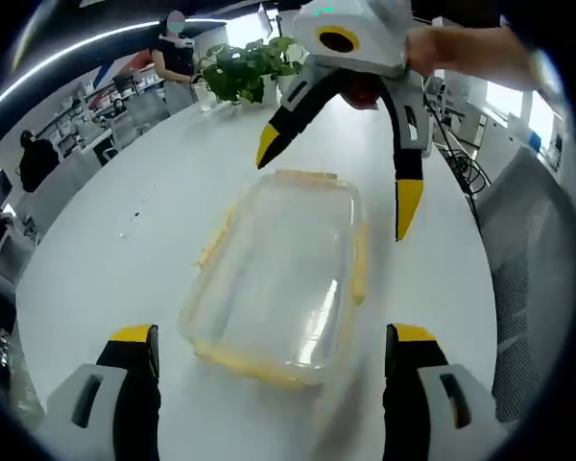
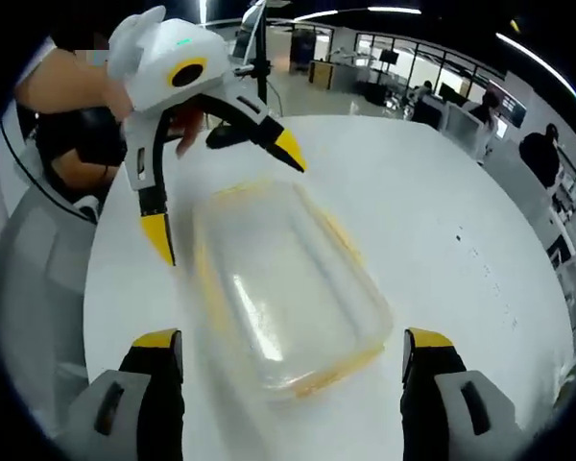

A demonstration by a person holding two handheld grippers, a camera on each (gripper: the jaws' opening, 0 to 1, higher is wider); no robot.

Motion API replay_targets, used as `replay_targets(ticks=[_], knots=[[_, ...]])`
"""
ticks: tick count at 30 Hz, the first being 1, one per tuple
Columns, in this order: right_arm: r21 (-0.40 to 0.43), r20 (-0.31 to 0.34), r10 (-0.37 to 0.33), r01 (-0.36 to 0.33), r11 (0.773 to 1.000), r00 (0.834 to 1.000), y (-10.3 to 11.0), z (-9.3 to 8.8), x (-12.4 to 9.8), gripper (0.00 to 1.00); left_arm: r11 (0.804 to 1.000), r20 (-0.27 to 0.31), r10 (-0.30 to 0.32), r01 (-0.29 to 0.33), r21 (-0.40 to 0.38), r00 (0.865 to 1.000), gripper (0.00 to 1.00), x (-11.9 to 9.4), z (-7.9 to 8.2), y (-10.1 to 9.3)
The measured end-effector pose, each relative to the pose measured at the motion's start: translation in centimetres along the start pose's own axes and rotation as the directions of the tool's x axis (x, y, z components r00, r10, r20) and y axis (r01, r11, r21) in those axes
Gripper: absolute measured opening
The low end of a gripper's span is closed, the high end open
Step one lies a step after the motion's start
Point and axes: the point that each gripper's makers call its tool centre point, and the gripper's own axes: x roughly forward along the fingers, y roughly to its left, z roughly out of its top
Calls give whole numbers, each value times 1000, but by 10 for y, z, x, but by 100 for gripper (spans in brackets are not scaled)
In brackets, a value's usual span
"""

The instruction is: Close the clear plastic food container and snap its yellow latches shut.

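Left gripper (image 1: 271,353): jaws spread wide, holding nothing. Right gripper (image 2: 292,357): jaws likewise apart and empty. Between them, on the white round table (image 1: 115,240), lies the clear rectangular plastic food container (image 1: 280,279) with yellow latches (image 1: 359,264); its lid appears seated. Recommended: steady one end, then press each latch down squarely until it seats.

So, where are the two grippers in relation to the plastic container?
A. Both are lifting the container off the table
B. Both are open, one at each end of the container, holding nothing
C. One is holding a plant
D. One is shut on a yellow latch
B. The left gripper and the right gripper are both open, facing each other across the container, which lies on the white table.
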Motion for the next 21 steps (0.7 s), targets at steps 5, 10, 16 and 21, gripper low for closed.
replay_targets(ticks=[5,10,16,21], knots=[[67,61,-37,33,997,997,1,3,-2,96,999,27,24,-23,-39,999,99,-3,-3,-4],[112,103,-105,93,989,989,-3,1,-6,95,992,91,67,-56,-112,994,99,-9,0,-4],[158,96,-128,112,981,987,-1,-7,-6,95,984,84,103,-89,-154,991,99,-9,-9,-2],[181,97,-133,114,977,986,1,-10,-6,95,976,105,117,-94,-197,988,99,-10,-9,-3]])
